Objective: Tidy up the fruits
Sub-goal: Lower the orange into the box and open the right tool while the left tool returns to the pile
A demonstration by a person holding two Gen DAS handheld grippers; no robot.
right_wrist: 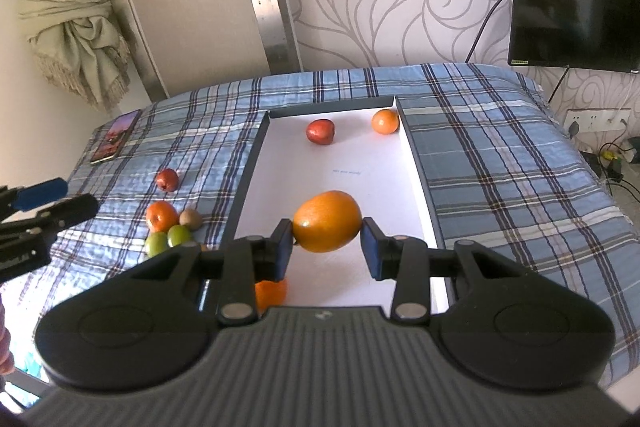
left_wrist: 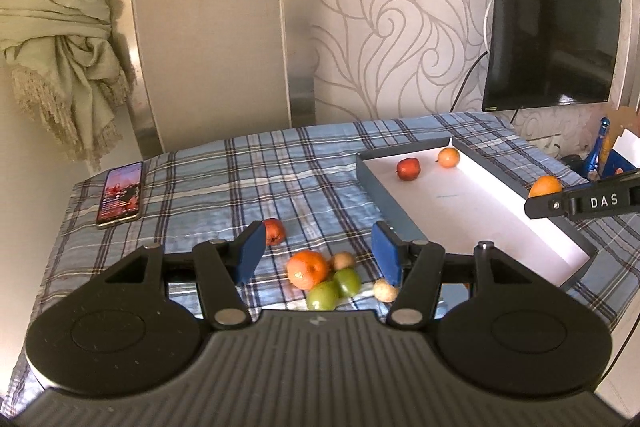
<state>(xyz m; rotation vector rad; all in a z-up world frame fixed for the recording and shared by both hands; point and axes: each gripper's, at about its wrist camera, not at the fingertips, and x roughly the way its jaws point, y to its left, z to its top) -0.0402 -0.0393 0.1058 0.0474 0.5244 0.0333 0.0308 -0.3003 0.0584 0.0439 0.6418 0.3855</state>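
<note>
Partway: holding large oval orange fruit (right_wrist: 327,221) clamped in right gripper (right_wrist: 326,247) above shallow white grey-walled box (right_wrist: 416,163), long axis lying crosswise between pads. Already resting inside: red apple-like fruit (right_wrist: 320,131), small round orange (right_wrist: 385,121). Hovering left gripper (left_wrist: 318,255), jaws apart and empty, over remaining fruit cluster (left_wrist: 326,277).

The right gripper (right_wrist: 326,251) tilts down, its two blue pads (right_wrist: 283,247) pressed on either side of an orange (right_wrist: 327,221) held up between them. The left gripper (left_wrist: 318,253) also tilts down, to the left of the right one, its jaws standing apart with nothing between the pads (left_wrist: 252,247). At the near left edge of the right wrist view a fingertip (right_wrist: 5,351) shows.
</note>
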